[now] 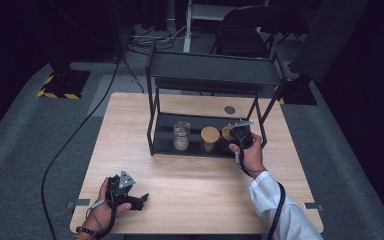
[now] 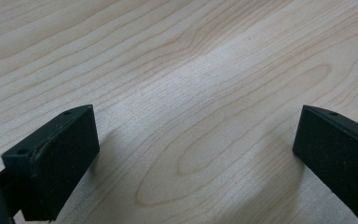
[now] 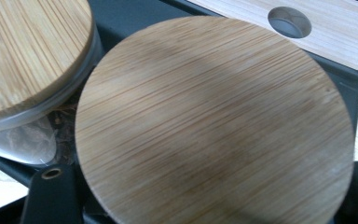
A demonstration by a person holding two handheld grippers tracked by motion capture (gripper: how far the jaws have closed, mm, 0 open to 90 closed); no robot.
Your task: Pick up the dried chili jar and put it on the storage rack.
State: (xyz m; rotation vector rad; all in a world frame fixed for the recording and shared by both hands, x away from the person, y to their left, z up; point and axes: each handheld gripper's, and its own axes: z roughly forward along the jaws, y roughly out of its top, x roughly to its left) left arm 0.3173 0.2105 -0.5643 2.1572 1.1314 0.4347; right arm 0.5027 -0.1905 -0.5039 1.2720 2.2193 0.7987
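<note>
No writing can be read anywhere. A pale wooden table stands on grey carpet in a dark room (chair and cables beyond). On the black shelf rack's lower tray at the far right, the right gripper is clenched around a bamboo-lidded jar, beside another lidded jar. The left gripper rests released near left.

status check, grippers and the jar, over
Left gripper open, idle on table. Right gripper shut on rightmost jar in rack. Middle jar close alongside.
</note>
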